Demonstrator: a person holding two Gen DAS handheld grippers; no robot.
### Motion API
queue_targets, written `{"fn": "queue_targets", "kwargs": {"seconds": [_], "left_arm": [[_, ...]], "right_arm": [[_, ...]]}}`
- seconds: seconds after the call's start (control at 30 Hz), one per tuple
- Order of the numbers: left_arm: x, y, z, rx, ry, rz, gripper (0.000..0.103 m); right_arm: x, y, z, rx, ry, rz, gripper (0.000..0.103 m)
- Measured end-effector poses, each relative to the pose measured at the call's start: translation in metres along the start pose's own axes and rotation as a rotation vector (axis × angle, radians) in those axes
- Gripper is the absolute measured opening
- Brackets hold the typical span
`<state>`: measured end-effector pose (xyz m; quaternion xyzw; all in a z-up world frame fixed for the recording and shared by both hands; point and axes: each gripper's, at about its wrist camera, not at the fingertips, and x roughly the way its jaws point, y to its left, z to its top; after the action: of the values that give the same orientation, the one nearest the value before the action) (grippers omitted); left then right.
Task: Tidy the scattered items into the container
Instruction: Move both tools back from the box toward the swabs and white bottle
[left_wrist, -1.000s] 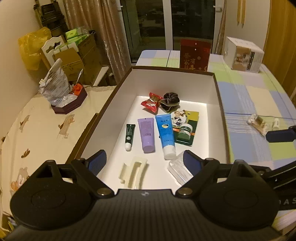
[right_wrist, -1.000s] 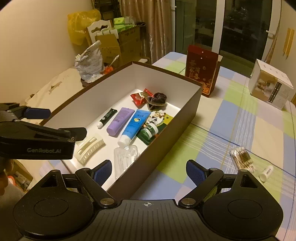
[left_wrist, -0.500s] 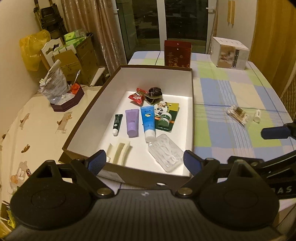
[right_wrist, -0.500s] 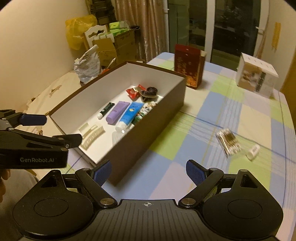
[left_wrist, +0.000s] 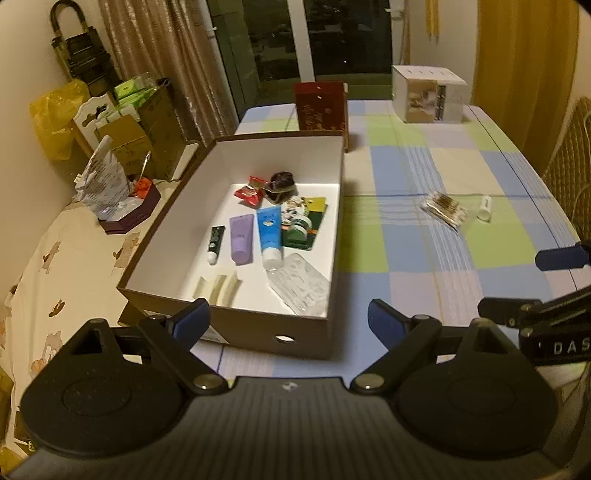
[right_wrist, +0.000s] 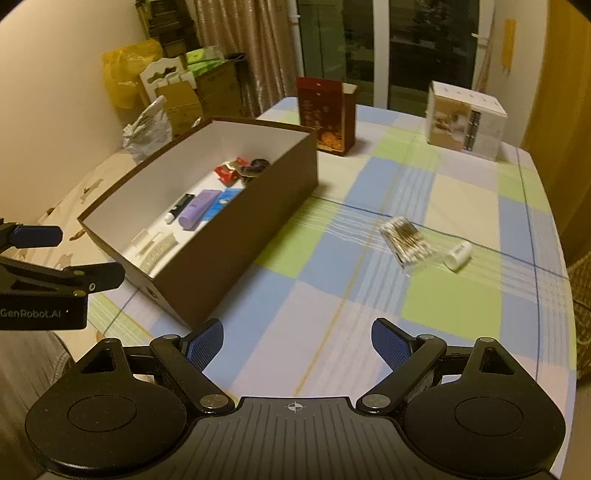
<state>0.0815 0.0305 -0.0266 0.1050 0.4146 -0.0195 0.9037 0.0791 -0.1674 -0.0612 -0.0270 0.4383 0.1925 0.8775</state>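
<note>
Both grippers, left gripper (left_wrist: 288, 317) and right gripper (right_wrist: 297, 341), gape empty; the cotton-swab packet (right_wrist: 405, 242), right of the brown box (right_wrist: 236, 236), looks light, crinkly; pinch mid-bundle.

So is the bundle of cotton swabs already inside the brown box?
No, the cotton swabs lie out on the checked tablecloth, apart from the brown box, next to a small white bottle.
</note>
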Motion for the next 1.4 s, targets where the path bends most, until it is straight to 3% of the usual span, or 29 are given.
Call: {"fn": "queue_targets", "kwargs": {"seconds": [0.8,1.1,1.4], "left_arm": [[0.013,-0.073,-0.004,0.134,0.064,-0.088,0.090],[0.037,-0.108,0.007,0.192,0.085,-0.162,0.090],[0.087,-0.137,0.026,0.191,0.129,-0.215,0.089]], "right_arm": [[-0.022,-0.076,-0.029,0.187,0.004,-0.089,0.093],[-0.025,-0.113,-0.038,0.298,0.000,-0.142,0.092],[-0.008,-0.154,-0.043,0.397,0.001,-0.175,0.092]]}}
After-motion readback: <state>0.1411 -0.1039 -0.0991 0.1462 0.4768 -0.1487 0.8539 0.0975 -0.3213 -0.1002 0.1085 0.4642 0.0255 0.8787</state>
